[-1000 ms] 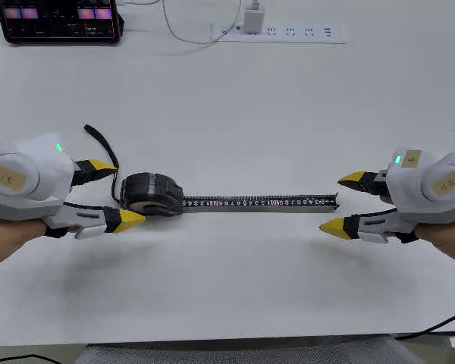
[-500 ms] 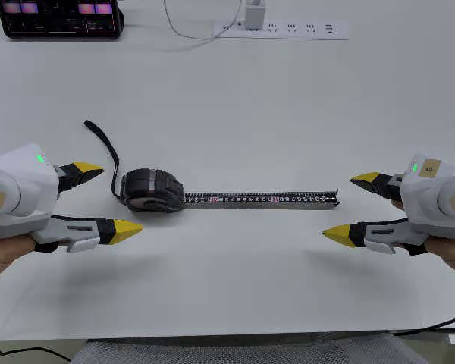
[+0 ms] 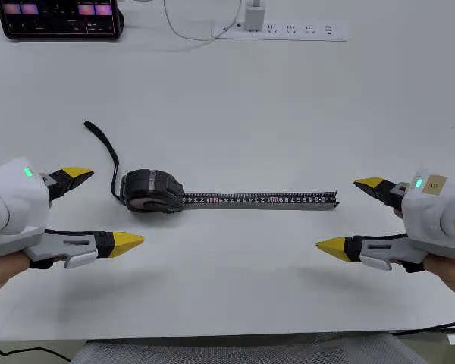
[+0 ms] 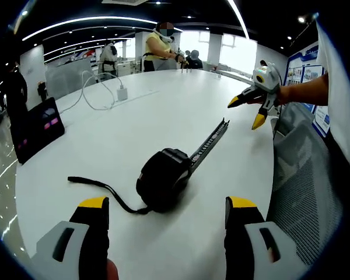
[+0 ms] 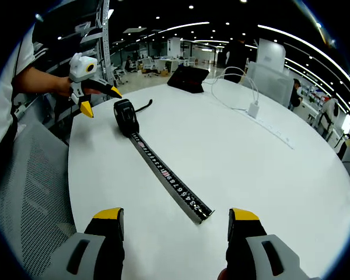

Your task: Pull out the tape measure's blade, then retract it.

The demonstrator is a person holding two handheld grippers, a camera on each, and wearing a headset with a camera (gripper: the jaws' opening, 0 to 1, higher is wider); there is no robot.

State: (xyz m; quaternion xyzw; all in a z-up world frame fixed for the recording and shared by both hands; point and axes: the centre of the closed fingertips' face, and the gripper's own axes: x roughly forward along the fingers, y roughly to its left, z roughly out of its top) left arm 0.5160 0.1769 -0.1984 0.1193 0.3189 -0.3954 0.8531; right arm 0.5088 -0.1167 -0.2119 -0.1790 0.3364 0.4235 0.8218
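Your left tongs (image 3: 115,206): jaws apart, empty, just left of the tape measure (image 3: 152,191).
Your right tongs (image 3: 337,213): jaws apart, empty, just off the blade (image 3: 262,200) tip, well right of the tape measure.
Tape measure: flat on the worktop (image 3: 235,114), blade drawn out.
Retracting: steady the tape measure first. Whether the blade is locked is hard to tell, so guide its tip home slowly.

blade (image 5: 170,176): white scale digits on black, run 2–9 legible near the hooked end, right gripper view | same scale in head view: printed, too small to read | tan sticker (image 3: 435,184) on right gripper (image 3: 337,213): handwritten mark, illegible
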